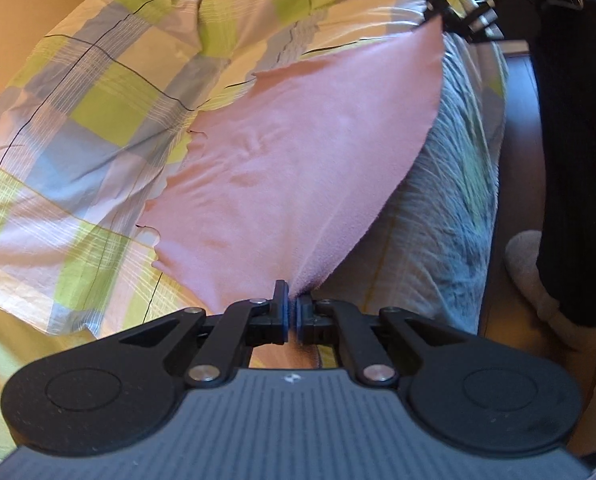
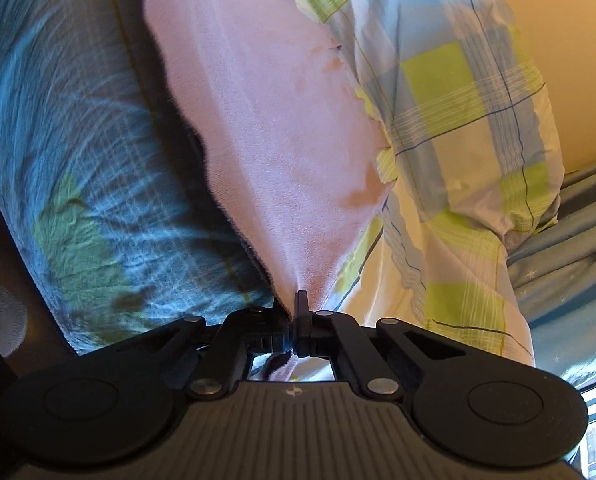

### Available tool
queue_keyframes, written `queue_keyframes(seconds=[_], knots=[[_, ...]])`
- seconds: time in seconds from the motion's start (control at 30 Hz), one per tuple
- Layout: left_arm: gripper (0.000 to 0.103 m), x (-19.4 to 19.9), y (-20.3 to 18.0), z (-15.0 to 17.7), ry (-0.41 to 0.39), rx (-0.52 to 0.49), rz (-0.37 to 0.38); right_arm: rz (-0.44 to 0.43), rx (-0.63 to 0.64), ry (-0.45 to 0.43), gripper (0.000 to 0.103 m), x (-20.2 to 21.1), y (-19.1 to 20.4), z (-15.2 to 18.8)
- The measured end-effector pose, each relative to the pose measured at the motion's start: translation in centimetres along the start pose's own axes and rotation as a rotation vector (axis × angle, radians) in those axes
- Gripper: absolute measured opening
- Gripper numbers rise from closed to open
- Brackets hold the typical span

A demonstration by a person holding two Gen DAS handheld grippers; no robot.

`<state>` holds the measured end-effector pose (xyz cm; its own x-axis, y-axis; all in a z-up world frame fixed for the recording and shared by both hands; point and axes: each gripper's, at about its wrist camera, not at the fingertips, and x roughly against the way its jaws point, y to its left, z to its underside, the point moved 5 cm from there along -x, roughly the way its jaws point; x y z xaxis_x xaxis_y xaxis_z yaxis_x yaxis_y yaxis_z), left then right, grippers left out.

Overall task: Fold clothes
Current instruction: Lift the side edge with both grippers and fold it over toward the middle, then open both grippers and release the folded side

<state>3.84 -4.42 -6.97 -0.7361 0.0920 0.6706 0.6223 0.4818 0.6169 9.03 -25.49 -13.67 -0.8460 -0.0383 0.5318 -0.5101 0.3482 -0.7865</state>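
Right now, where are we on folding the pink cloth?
Done: both corners are gripped. The left gripper and the right gripper are each shut on the pink cloth.
In hand: the cloth is stretched between them above the plaid bedding.
Left: no fold crease shows yet, so all the folding remains.

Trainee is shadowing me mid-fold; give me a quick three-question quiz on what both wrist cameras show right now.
1. True or false: the left gripper is open.
2. What does the right gripper pinch? A) the plaid bedding B) the pink cloth C) nothing
3. Fill in: the pink cloth is stretched between the two grippers above the ______ bedding.

Key:
1. False; it is shut on a corner of the cloth.
2. B
3. plaid
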Motion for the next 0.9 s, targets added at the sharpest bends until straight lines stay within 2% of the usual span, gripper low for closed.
queue_keyframes(seconds=[0.1, 0.23, 0.33, 0.43, 0.63, 0.73, 0.9], knots=[[0.002, 2.1, -0.3, 0.8, -0.008, -0.004, 0.042, 0.006, -0.025, -0.011, 0.000, 2.4, -1.0, -0.4], [0.002, 5.7, -1.8, 1.8, -0.025, -0.011, 0.163, -0.020, -0.041, -0.022, 0.000, 7.1, -1.4, -1.7], [0.002, 6.5, -1.9, 2.1, -0.026, -0.014, 0.214, -0.072, -0.033, -0.023, 0.000, 10.0, -1.5, -1.9], [0.002, 5.7, 0.6, 1.2, -0.043, 0.031, 0.235, -0.133, -0.018, -0.023, 0.000, 11.7, -1.7, -2.0], [0.002, 0.1, 7.9, -0.5, -0.047, 0.129, 0.290, -0.255, 0.031, -0.027, 0.000, 8.9, -5.4, -4.3], [0.003, -4.1, 10.6, -0.7, -0.036, 0.197, 0.356, -0.337, 0.034, -0.001, 0.000, 5.0, -8.2, -4.9], [0.010, -11.3, 13.0, 0.0, 0.008, 0.301, 0.438, -0.471, -0.005, 0.036, 0.000, -2.2, -10.8, -5.6]])
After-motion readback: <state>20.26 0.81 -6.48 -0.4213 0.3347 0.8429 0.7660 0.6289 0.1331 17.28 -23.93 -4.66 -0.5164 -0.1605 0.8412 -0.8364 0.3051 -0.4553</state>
